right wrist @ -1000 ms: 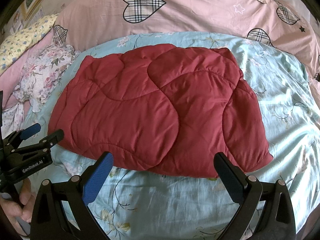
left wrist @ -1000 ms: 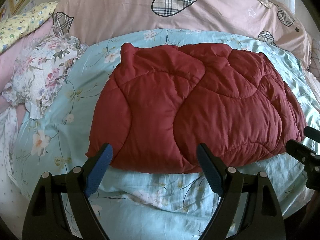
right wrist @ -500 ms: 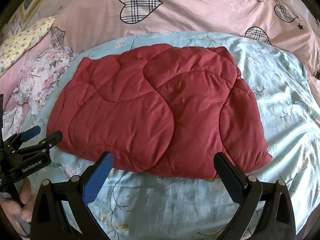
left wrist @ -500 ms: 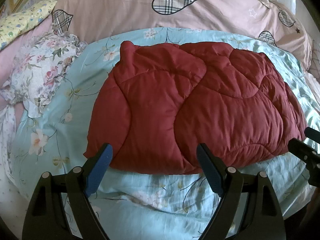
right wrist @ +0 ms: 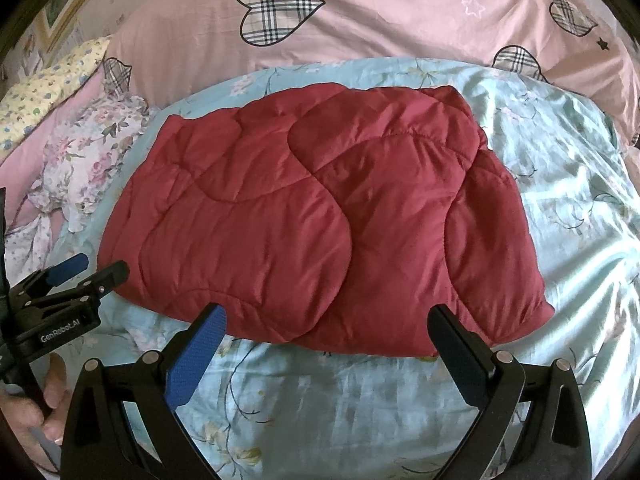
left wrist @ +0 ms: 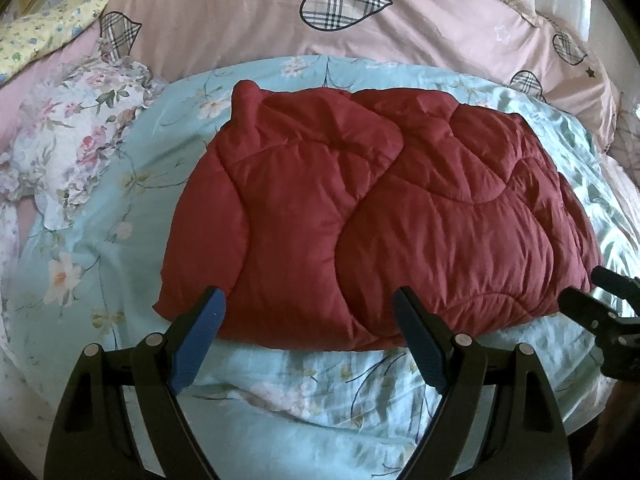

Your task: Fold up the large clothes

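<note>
A dark red quilted jacket (left wrist: 372, 216) lies folded into a compact block on a light blue floral bedsheet (left wrist: 280, 384); it also shows in the right wrist view (right wrist: 320, 216). My left gripper (left wrist: 310, 300) is open and empty, its fingertips just short of the jacket's near edge. My right gripper (right wrist: 326, 314) is open and empty, likewise at the near edge. The right gripper shows at the right edge of the left wrist view (left wrist: 596, 304). The left gripper shows at the left edge of the right wrist view (right wrist: 86, 268).
A pink duvet with plaid hearts (left wrist: 340, 12) is bunched along the far side of the bed. A white floral garment (left wrist: 76, 148) lies at the left. A yellow floral pillow (left wrist: 44, 36) sits at the far left.
Both grippers have edged slightly closer to the jacket's near edge and stayed open. The jacket has not moved.
</note>
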Motion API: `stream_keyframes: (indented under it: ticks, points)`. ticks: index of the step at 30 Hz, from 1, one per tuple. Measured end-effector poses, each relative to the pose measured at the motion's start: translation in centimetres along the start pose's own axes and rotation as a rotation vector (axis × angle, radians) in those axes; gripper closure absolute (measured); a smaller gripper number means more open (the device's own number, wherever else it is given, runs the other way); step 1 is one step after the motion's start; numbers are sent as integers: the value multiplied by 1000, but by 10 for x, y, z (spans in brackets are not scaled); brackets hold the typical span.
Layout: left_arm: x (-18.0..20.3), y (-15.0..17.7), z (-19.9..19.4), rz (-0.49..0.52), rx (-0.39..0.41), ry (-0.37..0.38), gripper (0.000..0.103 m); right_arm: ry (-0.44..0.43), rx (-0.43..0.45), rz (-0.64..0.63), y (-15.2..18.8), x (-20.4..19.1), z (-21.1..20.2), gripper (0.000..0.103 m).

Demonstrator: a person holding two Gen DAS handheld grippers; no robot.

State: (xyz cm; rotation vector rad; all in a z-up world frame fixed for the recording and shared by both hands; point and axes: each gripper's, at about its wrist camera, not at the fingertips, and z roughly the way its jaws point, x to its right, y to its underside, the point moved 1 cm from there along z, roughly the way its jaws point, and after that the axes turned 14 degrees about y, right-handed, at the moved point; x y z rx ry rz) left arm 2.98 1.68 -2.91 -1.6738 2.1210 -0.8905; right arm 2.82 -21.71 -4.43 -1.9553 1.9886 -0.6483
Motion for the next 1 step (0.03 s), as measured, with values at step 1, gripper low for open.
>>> stream_keyframes:
  ticks: [1]
  points:
    - [0,0,0,0,1,8,16,-2,0,-2,0,-1,0,2]
